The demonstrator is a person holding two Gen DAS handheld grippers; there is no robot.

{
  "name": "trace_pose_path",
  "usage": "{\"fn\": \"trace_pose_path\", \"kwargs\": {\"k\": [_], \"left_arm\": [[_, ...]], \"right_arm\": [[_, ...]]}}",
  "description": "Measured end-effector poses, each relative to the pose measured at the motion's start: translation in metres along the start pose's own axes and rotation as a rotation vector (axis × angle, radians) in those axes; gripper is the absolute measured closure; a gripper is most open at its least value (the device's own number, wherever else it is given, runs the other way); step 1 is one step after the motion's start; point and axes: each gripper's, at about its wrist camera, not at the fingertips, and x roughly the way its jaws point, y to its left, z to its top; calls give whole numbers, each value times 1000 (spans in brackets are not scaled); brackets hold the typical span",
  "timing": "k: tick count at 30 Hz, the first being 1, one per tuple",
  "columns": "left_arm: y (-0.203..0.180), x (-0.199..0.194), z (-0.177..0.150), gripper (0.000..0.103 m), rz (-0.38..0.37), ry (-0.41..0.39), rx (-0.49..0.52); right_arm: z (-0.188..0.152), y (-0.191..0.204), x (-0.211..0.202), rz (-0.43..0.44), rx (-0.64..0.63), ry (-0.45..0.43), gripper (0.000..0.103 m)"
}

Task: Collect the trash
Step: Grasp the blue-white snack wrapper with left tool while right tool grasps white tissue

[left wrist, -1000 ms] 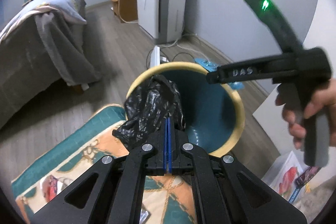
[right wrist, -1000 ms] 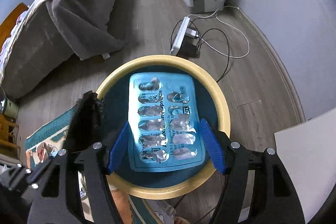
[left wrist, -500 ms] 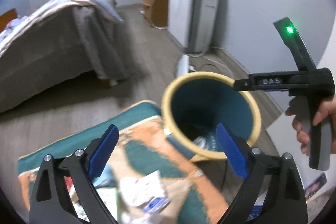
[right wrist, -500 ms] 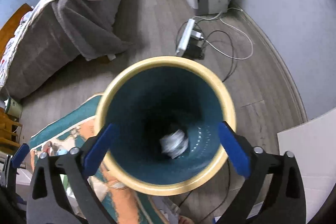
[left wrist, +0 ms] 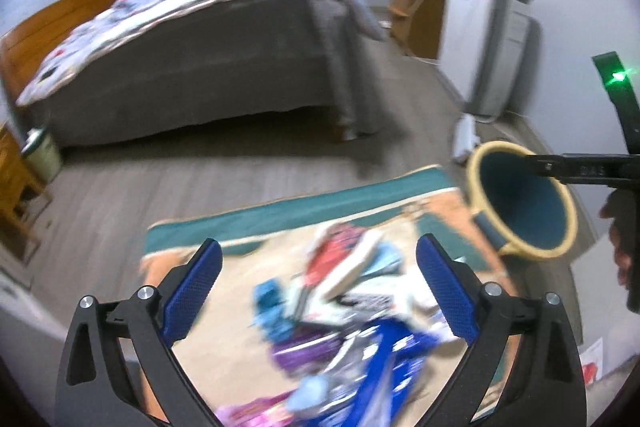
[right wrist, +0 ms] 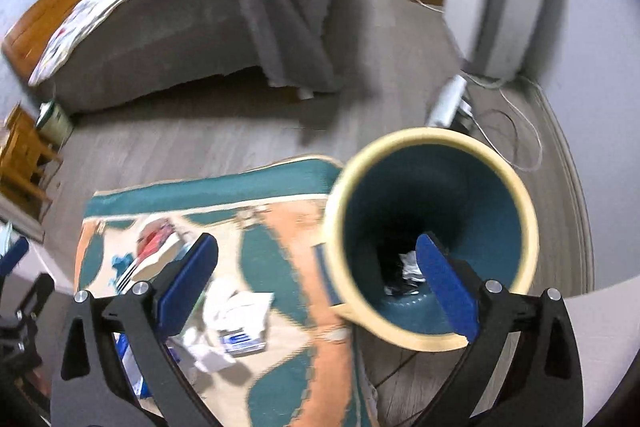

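A teal bin with a cream rim (right wrist: 472,147) stands at the rug's right edge, with crumpled trash (right wrist: 408,269) at its bottom. In the left wrist view the bin (left wrist: 486,211) is at the right, and the right gripper's body (left wrist: 588,169) reaches over it. My left gripper (left wrist: 318,289) hangs open and empty above a blurred heap of wrappers and packets (left wrist: 352,311) on the patterned rug (left wrist: 320,199). My right gripper (right wrist: 316,279) is open and empty, one finger over the bin's mouth. White paper scraps and a small box (right wrist: 240,327) lie on the rug (right wrist: 280,267) below it.
A bed with a grey skirt (left wrist: 208,55) fills the back. A white appliance (left wrist: 490,47) and a wooden cabinet (left wrist: 420,15) stand by the right wall. A power strip with cables (right wrist: 452,103) lies behind the bin. Wooden furniture (right wrist: 24,155) is at the left.
The left gripper opened, dropping its black bag into the bin, then swung left over the trash heap. The right gripper released the blister pack into the bin and shifted left.
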Motion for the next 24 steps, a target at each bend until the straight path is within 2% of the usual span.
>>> {"fn": "trace_pose_path", "kwargs": {"k": [4, 8, 10, 13, 16, 19, 22, 24], "left_arm": [[31, -12, -27, 6, 25, 21, -59], [35, -21, -55, 6, 19, 51, -68], [31, -24, -66, 6, 15, 47, -56], [16, -19, -81, 6, -19, 61, -21], [0, -5, -88, 6, -67, 95, -10], [-18, 8, -94, 6, -104, 124, 23], [-34, 16, -100, 7, -75, 132, 108], [-35, 20, -104, 8, -74, 146, 122]], "right_arm": [[-7, 31, 2, 37, -39, 20, 6], [-28, 44, 1, 46, -10, 38, 6], [-47, 44, 2, 25, 36, 37, 6], [-69, 41, 10, 0, 82, 81, 6], [-83, 40, 17, -50, 84, 98, 6], [-90, 41, 27, -45, 81, 126, 6], [-97, 43, 35, -30, 77, 157, 14], [-100, 47, 40, -19, 72, 174, 20]]}}
